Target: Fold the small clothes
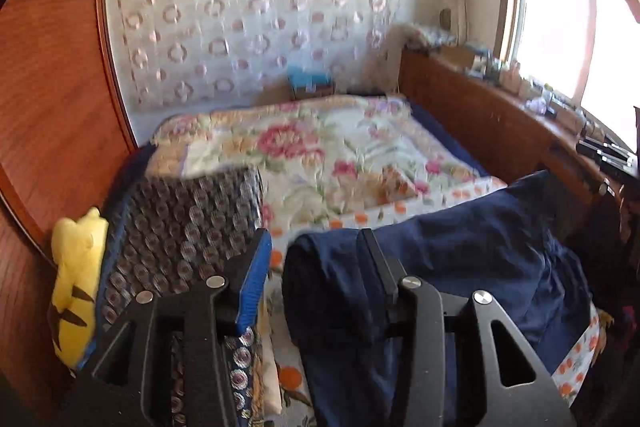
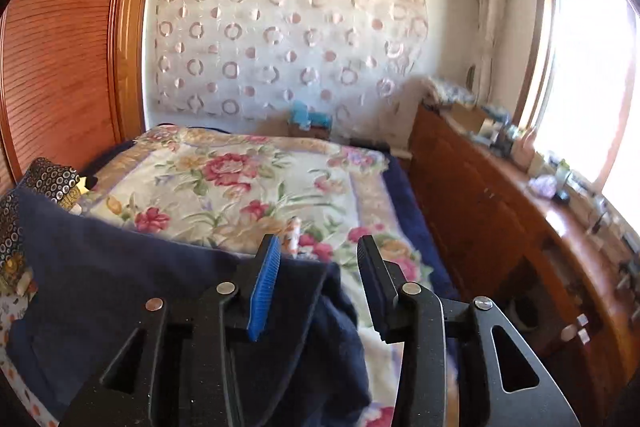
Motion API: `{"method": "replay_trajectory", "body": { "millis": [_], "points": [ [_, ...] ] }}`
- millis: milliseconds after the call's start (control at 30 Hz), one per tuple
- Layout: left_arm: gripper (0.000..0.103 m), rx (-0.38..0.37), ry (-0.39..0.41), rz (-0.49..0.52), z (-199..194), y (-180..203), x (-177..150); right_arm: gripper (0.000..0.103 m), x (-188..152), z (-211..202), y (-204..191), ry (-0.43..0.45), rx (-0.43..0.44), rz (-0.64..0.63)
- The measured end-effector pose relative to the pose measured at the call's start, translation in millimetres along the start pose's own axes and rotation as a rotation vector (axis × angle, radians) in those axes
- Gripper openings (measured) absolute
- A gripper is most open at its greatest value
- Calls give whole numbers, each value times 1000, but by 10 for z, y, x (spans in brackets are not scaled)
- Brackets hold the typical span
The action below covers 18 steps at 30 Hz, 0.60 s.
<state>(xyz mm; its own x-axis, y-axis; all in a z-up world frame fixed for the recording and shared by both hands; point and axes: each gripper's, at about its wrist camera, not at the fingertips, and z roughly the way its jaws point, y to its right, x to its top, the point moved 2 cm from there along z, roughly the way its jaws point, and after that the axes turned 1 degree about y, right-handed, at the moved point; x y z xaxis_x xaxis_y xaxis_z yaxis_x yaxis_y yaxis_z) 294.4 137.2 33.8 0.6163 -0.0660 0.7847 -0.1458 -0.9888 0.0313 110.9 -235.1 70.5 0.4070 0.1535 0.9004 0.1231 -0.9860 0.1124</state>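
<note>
So both grippers are up over the bed with their jaws standing partly apart, nothing pinched in either one. The left gripper (image 1: pixel 316 247) has its blue ribbed pad on one side and black pad on the other, and the dark navy fabric garment (image 1: pixel 460 267) lies bunched just below and past its right finger, draped over a white sheet with orange dots (image 1: pixel 576 359). From the right gripper (image 2: pixel 318 255) the same navy garment (image 2: pixel 160 291) spreads out to the left and under the blue pad, a fold of it reaching into the gap, but the pads aren't pressing on it. Behind is the floral quilted bedspread (image 2: pixel 240 187). A dark pillow with a circle print (image 1: pixel 192 219) sits on the left, a yellow plush toy (image 1: pixel 76 267) beside it. Wooden dresser (image 2: pixel 500 195) along the right, cluttered on top.
</note>
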Motion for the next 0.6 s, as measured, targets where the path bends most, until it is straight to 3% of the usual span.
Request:
{"method": "replay_trajectory", "body": {
  "millis": [67, 200, 300, 367, 600],
  "points": [
    [45, 5, -33, 2, 81, 22, -155, 51, -148, 101, 2, -18, 12, 27],
    [49, -39, -62, 34, 70, 191, -459, 51, -348, 195, 164, -63, 75, 12],
    [76, -89, -83, 46, 38, 330, -604, 51, -492, 153, 302, -111, 126, -23],
    [77, -127, -111, 58, 41, 421, -737, 51, -484, 204, 449, -136, 159, -21],
    [77, -145, -222, 68, 227, 666, -1219, 51, -671, 240, 667, -214, 256, 0]
  ]
}}
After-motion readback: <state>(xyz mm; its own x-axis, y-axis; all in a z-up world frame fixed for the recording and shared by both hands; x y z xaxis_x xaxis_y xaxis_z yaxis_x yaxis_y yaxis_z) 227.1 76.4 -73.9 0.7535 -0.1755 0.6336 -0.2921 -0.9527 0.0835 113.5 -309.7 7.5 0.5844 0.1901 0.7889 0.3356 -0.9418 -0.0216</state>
